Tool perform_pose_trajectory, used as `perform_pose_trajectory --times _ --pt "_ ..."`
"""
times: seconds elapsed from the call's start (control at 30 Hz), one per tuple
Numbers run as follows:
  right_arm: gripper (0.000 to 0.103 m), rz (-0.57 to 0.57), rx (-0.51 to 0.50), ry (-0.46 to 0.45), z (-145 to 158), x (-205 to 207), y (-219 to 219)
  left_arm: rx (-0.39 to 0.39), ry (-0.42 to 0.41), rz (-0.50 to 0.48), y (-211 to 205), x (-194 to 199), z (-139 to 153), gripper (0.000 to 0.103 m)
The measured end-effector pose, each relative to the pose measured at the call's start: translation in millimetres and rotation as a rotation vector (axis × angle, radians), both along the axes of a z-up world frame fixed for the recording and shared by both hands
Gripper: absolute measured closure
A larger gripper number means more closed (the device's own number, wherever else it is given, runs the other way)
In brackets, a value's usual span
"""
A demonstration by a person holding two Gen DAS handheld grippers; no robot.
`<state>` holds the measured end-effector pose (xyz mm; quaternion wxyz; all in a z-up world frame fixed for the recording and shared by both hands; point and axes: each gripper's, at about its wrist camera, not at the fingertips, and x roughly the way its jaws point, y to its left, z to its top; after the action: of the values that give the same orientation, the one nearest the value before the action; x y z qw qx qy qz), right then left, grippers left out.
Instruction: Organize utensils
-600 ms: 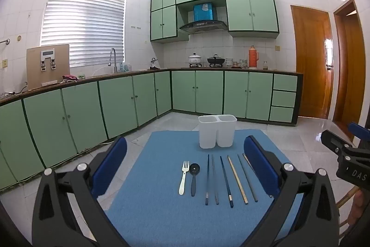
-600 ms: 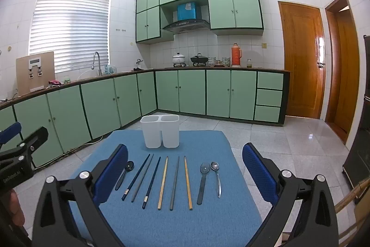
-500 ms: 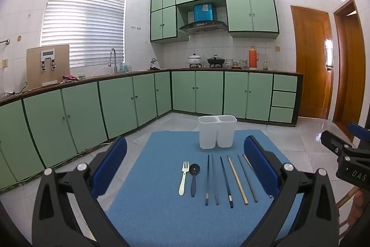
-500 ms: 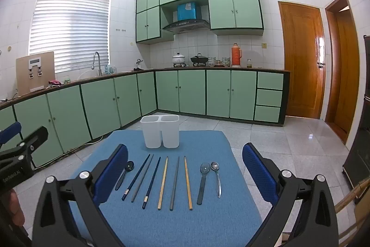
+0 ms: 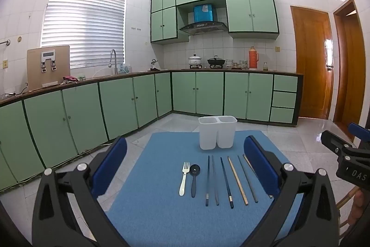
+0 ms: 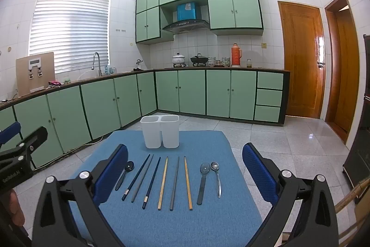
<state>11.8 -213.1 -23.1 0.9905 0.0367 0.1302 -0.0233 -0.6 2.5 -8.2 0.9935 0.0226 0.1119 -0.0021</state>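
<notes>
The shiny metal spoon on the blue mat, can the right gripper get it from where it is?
Probably yes. The metal spoon lies flat with nothing over it, and the open right gripper faces it.

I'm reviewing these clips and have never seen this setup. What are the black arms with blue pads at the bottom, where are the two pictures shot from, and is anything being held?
No robot here: a person holds a pair of tongs in each hand, each with its own camera looking along its fingers. One picture comes from the left tongs, the other from the right tongs. Both stand wide open and hold nothing. On the blue mat lie a white fork, spoons, a row of chopsticks, and a white two-compartment holder behind them.
</notes>
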Motion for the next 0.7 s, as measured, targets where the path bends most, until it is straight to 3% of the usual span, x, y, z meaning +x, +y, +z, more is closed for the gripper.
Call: perform_pose_trajectory --times 0.7 --pt "0.006 0.001 0.002 0.000 1.0 0.0 -1.0 0.003 -0.003 0.000 -2.8 -0.3 8.2 0.005"
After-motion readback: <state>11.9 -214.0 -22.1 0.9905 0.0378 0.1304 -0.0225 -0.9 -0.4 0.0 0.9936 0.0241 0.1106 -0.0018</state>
